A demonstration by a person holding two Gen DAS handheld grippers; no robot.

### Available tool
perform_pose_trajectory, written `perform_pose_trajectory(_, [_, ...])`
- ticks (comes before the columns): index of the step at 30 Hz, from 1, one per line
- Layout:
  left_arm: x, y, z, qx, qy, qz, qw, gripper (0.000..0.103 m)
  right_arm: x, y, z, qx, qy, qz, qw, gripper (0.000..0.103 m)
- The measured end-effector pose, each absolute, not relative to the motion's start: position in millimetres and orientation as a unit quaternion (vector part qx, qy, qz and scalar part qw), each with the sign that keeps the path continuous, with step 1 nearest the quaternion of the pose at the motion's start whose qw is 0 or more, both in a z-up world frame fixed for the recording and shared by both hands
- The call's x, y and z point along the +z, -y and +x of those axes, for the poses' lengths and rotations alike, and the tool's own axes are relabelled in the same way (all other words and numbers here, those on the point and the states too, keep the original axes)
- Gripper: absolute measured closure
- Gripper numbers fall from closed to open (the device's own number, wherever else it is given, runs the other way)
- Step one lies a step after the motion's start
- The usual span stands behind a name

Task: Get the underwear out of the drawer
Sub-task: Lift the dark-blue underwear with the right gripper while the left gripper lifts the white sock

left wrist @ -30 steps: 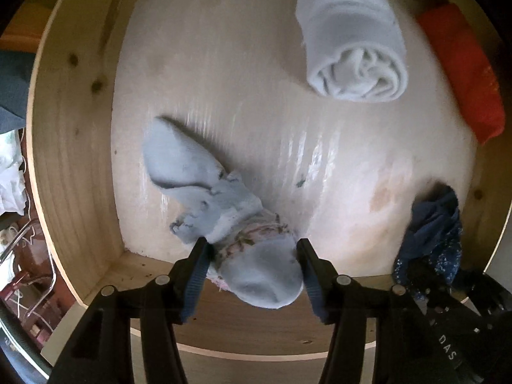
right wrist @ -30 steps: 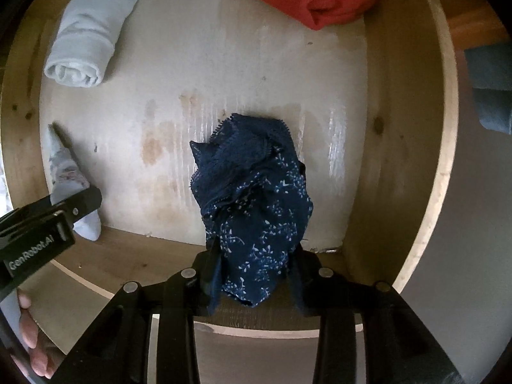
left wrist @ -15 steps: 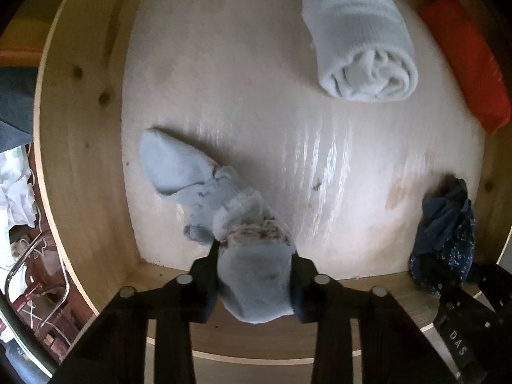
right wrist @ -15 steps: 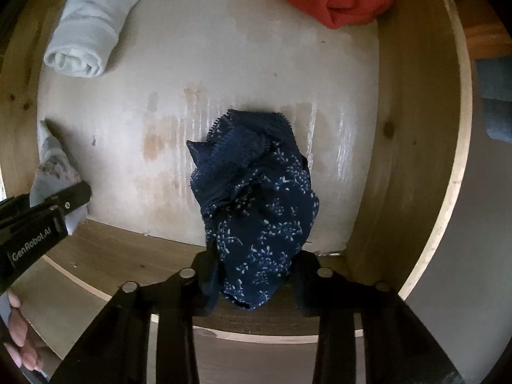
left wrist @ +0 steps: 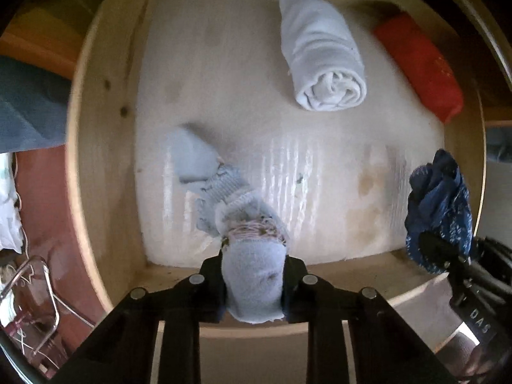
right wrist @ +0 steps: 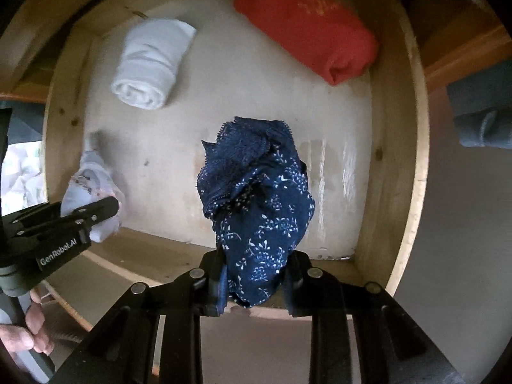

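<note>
Now navy underwear (right wrist: pixel 256 211) sits clamped between right gripper (right wrist: pixel 254 283) fingers.

both garments higher off the drawer (left wrist: pixel 96 166) floor than before, pale blue piece (left wrist: pixel 252 275) and navy floral piece (right wrist: pixel 259 217)

The wooden drawer (left wrist: pixel 96 172) is the main furniture here, made of pale pine with dark knots on its side walls. Its bottom panel (left wrist: pixel 243 102) is whitish, with brownish stains and shiny stripes of light. Left of the drawer, a reddish-brown floor (left wrist: pixel 38 198) shows, with a blue-grey cloth (left wrist: pixel 28 108) above it and a thin wire frame (left wrist: pixel 38 291) lower down. Beyond the drawer's far wall there is orange-brown wood (right wrist: pixel 464 51). Right of the drawer a plain grey surface (right wrist: pixel 454 240) spreads, and a grey-blue fabric (right wrist: pixel 480 115) hangs there. The light is soft, like daylight.
</note>
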State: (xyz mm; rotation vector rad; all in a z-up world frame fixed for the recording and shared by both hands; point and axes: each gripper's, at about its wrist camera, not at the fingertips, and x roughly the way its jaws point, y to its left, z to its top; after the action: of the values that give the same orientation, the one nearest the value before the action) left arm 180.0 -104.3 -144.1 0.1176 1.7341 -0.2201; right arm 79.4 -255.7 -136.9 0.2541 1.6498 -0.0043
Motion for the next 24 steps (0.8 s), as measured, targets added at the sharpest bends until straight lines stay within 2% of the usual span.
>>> perform_pose_trajectory(10, [-93.0, 96.2, 134.0, -0.122, -0.710, 0.054, 0.691, 0.079, -116.7, 252.7, 56.7, -0.016, -0.692, 0.115, 0.713, 0.079])
perform_pose_trajectory(24, [-22.2, 83.5, 97.6, -0.127, -0.568, 0.090, 0.808, 0.079, -51.3, 256.7, 47.3, -0.027, -0.621, 0.078, 0.780, 0.079])
